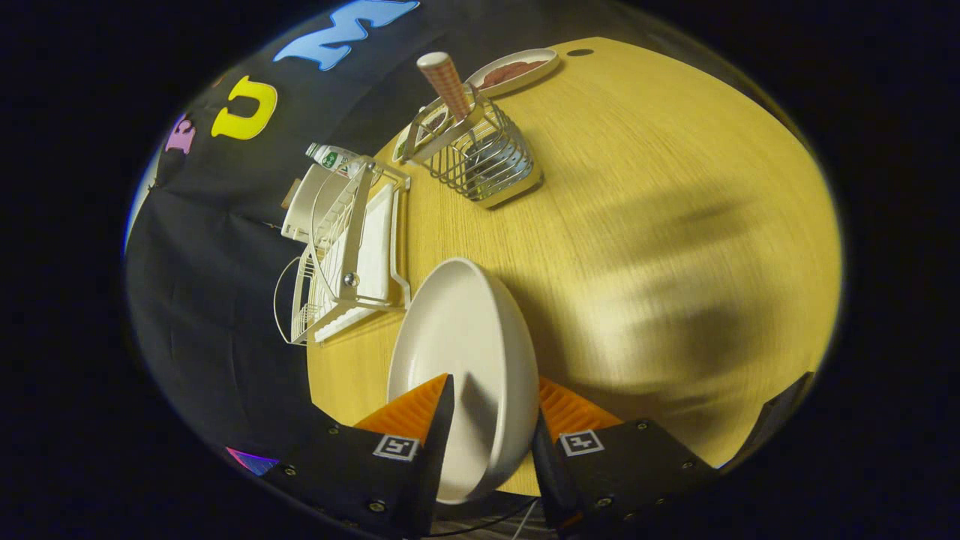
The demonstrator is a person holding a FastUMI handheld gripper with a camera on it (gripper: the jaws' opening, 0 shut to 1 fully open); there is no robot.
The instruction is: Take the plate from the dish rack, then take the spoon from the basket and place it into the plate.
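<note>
**Plate held on its edge above the table**

Plate is held between the two fingers of the gripper. Both fingers are pressed on it, one on each side, so it is gripped tight. The white plate is stood up on its edge, over the wooden table. The white dish rack is seen just beyond the plate, near the table's edge. A wire basket is set farther away on the table. A handle with a checked pattern is seen sticking up out of the basket. A small dish with something reddish in it is laid behind the basket.
</note>
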